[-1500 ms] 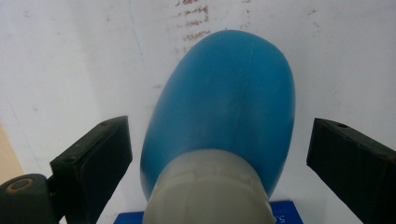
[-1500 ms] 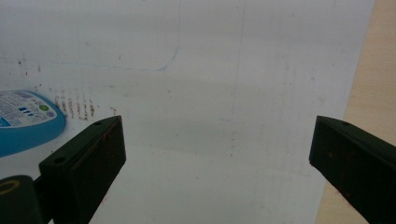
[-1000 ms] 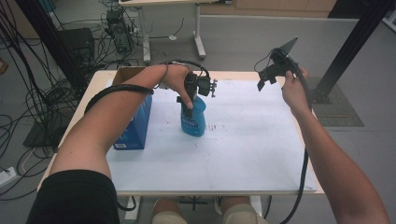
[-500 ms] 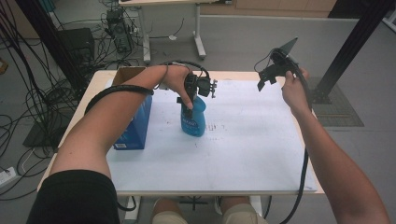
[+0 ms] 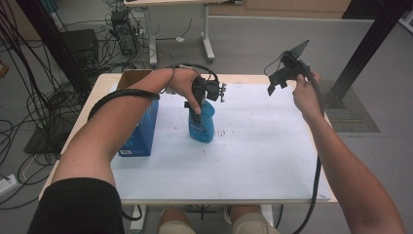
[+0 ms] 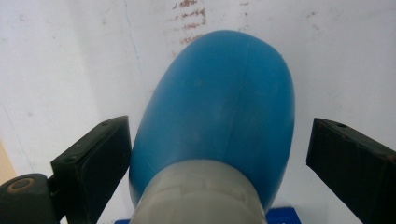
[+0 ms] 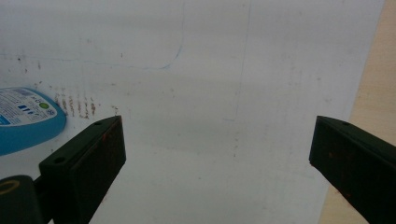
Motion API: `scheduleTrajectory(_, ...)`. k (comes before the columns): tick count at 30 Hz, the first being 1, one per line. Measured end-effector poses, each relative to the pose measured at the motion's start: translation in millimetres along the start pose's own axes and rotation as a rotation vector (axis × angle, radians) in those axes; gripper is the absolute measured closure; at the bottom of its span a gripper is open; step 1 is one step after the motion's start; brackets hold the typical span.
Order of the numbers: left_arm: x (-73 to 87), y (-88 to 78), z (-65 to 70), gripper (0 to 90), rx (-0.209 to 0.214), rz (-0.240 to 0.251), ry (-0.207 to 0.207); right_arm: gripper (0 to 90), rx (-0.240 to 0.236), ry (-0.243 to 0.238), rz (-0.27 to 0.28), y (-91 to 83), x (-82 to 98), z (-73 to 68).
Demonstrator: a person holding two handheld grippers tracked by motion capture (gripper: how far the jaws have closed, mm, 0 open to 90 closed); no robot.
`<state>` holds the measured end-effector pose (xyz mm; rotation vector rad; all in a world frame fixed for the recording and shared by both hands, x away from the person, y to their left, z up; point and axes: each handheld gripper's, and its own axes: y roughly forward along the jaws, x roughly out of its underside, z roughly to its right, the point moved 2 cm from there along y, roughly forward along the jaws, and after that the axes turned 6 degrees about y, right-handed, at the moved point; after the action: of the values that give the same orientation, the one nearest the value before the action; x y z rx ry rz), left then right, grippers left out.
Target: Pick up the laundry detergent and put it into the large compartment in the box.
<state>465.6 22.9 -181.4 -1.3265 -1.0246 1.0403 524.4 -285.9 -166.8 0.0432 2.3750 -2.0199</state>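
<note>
White tabletop (image 5: 253, 161), left gripper (image 5: 197, 105) jaws parted astride blue bottle (image 5: 202, 124), right gripper (image 5: 282, 78) raised, wide open, empty

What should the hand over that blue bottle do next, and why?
Probably close the left gripper on the bottle. Its jaws stand open on either side of the bottle just above the white cap, one near the side and the other with a gap, so nothing is gripped yet. The right gripper is open over bare table.
</note>
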Motion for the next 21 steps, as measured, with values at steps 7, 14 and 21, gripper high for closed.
scheduleTrajectory(7,0.8,3.3,1.4,7.6,-0.005,-0.001,0.002,3.7,-0.002,-0.003,-0.001,0.8,0.0,0.0)
scheduleTrajectory(14,2.7,4.3,0.8,7.9,-0.005,0.003,-0.002,3.7,-0.002,0.000,-0.005,2.3,-1.0,0.7)
scheduleTrajectory(21,2.7,5.1,0.5,7.9,-0.005,0.005,0.001,3.7,-0.002,0.001,-0.005,2.2,-1.0,1.1)
